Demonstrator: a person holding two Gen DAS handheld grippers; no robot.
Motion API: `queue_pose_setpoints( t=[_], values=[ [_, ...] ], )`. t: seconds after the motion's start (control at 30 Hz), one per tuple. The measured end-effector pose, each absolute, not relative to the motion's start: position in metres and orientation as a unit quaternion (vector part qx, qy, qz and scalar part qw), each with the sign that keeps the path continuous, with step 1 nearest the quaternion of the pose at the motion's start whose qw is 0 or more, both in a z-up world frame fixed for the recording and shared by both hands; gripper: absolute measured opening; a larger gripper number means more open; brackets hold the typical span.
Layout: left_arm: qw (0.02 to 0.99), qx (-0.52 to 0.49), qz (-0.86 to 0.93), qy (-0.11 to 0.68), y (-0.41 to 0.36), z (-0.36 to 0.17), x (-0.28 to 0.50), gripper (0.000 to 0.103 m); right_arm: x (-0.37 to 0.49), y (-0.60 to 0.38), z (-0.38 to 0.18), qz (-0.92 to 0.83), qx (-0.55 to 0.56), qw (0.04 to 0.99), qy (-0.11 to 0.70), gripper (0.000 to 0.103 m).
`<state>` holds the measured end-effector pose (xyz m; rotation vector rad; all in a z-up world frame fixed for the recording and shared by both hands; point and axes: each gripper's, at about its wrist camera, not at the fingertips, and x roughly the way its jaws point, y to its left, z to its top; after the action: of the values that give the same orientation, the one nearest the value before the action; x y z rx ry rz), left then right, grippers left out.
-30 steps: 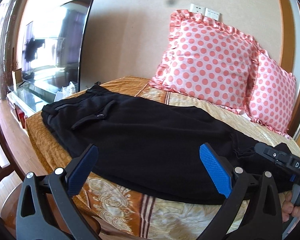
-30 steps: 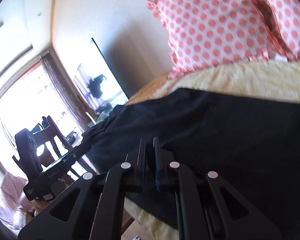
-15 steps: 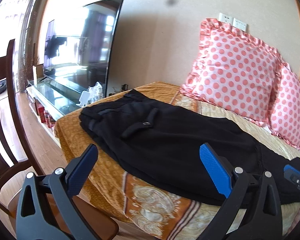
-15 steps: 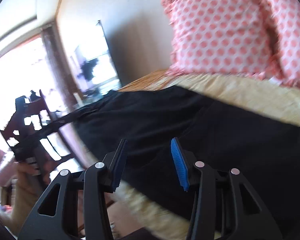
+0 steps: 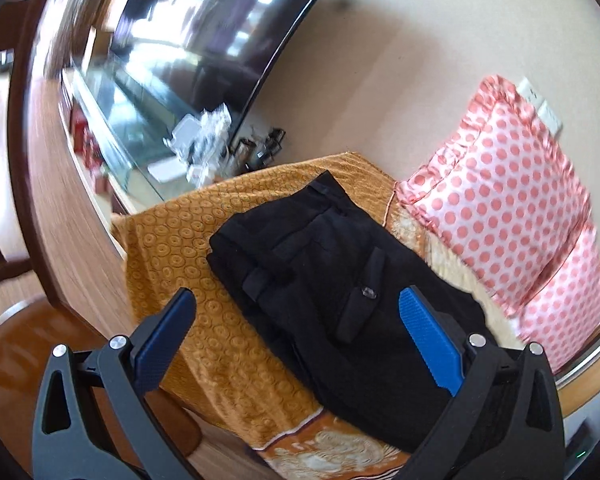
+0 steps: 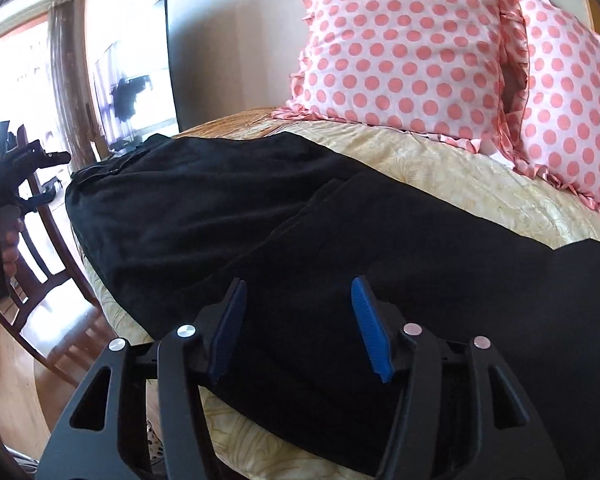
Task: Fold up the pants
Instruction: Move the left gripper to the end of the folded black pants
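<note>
Bedding carries the black pants laid lengthwise, ready for folding. Left claw hovers spread near the waistband; right claw, spread too, hangs over the legs.

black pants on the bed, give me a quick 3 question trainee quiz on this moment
1. True or false: the right gripper is shut on the black pants.
2. Which end of the pants does the left gripper face? A) waistband B) leg hems
3. Fill in: the polka-dot pillows lean against the ____.

Key: 1 false, both jaws stand open, holding nothing; 2 A; 3 wall.
</note>
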<state>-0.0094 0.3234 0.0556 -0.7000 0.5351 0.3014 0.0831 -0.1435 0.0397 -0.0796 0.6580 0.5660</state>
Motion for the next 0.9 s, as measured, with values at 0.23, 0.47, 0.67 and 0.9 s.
queue_pose_setpoints(
  t=[0.23,0.47,0.67,0.9],
  values=[
    [0.863,-0.405,0.089,0.290,0.333,0.044,0.007,0.099,0.081,-0.142,0.039,0.274,-0.040,0.907,0.316,0.061],
    [0.843,-0.438,0.051,0.309,0.320,0.039,0.010,0.099,0.079,-0.143,0.039,0.272,-0.041,0.909,0.314,0.065],
    [0.806,-0.499,0.034,0.316,0.326,0.034,0.015,0.100,0.079,-0.144,0.038,0.272,-0.040,0.910,0.312,0.066],
    [0.763,-0.574,0.000,0.297,0.325,0.022,0.011,0.099,0.080,-0.145,0.038,0.272,-0.042,0.911,0.308,0.067]
  ],
)
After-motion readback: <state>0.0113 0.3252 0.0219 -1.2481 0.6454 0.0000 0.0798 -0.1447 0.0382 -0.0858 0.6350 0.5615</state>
